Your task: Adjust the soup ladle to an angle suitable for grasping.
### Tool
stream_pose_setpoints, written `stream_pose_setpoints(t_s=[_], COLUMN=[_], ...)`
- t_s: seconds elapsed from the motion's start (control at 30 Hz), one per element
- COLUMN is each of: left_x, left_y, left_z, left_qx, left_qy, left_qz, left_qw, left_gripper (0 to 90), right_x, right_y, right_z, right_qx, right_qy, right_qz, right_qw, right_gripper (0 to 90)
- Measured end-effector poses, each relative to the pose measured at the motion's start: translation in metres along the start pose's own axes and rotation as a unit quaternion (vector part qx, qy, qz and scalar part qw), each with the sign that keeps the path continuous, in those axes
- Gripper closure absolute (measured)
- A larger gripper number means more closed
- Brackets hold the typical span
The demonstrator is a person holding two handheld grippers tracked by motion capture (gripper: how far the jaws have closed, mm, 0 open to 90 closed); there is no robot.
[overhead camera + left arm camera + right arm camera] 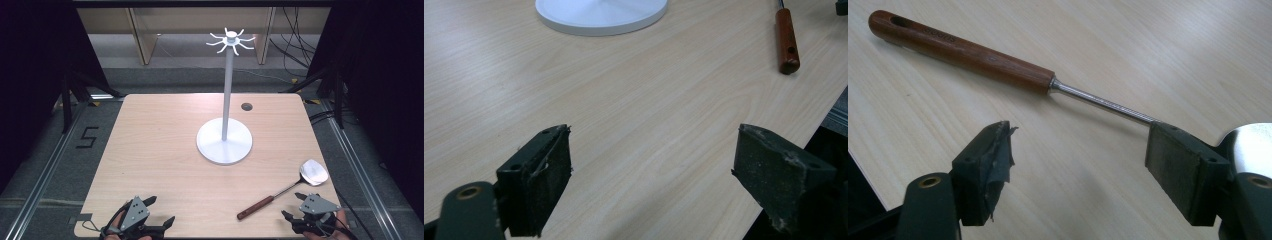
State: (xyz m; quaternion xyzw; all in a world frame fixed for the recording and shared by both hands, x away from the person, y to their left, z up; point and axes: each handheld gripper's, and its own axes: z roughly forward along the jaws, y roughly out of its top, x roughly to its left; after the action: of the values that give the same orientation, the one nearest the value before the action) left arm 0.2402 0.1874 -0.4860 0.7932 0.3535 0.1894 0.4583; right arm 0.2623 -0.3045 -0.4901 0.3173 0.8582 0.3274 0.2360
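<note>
A metal spatula with a brown wooden handle lies flat on the table's front right part. In the right gripper view the handle runs from upper left into a thin steel shaft, and the blade peeks out behind the right jaw. My right gripper sits open just in front of the spatula, nothing between its jaws. My left gripper is open at the front left edge, over bare wood. A white stand with hooked arms on top rises at the table's middle.
The light wooden table has a dark round hole near its back right. In the left gripper view I see the stand's white base and the handle's end. Metal floor rails and cables run beside the table.
</note>
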Motion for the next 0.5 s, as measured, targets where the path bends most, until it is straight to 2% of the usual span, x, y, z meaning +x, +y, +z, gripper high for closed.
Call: stream_pose_setpoints(t_s=[0.03, 0.07, 0.13, 0.17, 0.2, 0.23, 0.27, 0.33, 0.4, 0.43, 0.47, 0.5], left_x=[0.0002, 0.0002, 0.0013, 0.0014, 0.0014, 0.0001, 0.0018, 0.0016, 0.0020, 0.0013, 0.0013, -0.0012], left_y=[0.0000, 0.0000, 0.0001, 0.0005, 0.0005, 0.0000, 0.0001, 0.0002, 0.0005, -0.0003, -0.0003, -0.0005], left_z=[0.0001, 0.0001, -0.0012, -0.0002, -0.0002, -0.0002, -0.0008, -0.0011, -0.0014, -0.0003, -0.0003, 0.0013], left_qx=[0.000, 0.000, 0.012, 0.001, 0.001, 0.002, 0.013, 0.011, 0.011, 0.010, 0.010, -0.004], left_qy=[0.001, 0.001, 0.004, -0.003, -0.003, 0.001, 0.000, 0.004, 0.002, 0.000, 0.000, -0.005], left_qz=[0.001, 0.001, 0.009, 0.010, 0.010, 0.000, 0.008, 0.010, 0.016, 0.007, 0.007, -0.009], left_qw=[1.0000, 1.0000, 0.9999, 0.9999, 0.9999, 1.0000, 0.9999, 0.9999, 0.9998, 0.9999, 0.9999, 0.9999], left_gripper=[14.8, 14.8, 14.8, 14.8, 14.8, 14.8, 14.8, 14.8, 14.8, 14.8, 14.8, 14.8], right_x=[-0.0008, -0.0008, -0.0013, -0.0004, -0.0004, -0.0009, -0.0007, -0.0004, -0.0004, 0.0015, 0.0015, 0.0034], right_y=[0.0001, 0.0001, 0.0004, 0.0010, 0.0010, 0.0009, 0.0013, 0.0016, 0.0028, 0.0043, 0.0043, 0.0070], right_z=[0.0004, 0.0004, 0.0009, -0.0001, -0.0001, 0.0002, 0.0004, 0.0004, 0.0015, 0.0016, 0.0016, 0.0029], right_qx=[-0.001, -0.001, -0.001, 0.003, 0.003, 0.001, 0.000, -0.001, -0.006, -0.004, -0.004, -0.002], right_qy=[0.001, 0.001, 0.005, 0.005, 0.005, 0.005, 0.006, 0.007, 0.012, 0.019, 0.019, 0.027], right_qz=[-0.010, -0.010, -0.020, -0.009, -0.009, -0.014, -0.013, -0.010, -0.019, -0.013, -0.013, -0.015], right_qw=[0.9999, 0.9999, 0.9998, 0.9999, 0.9999, 0.9999, 0.9999, 0.9999, 0.9997, 0.9997, 0.9997, 0.9995], right_gripper=[27.5, 27.5, 27.6, 27.5, 27.5, 27.5, 27.5, 27.5, 27.6, 27.6, 27.6, 27.7])
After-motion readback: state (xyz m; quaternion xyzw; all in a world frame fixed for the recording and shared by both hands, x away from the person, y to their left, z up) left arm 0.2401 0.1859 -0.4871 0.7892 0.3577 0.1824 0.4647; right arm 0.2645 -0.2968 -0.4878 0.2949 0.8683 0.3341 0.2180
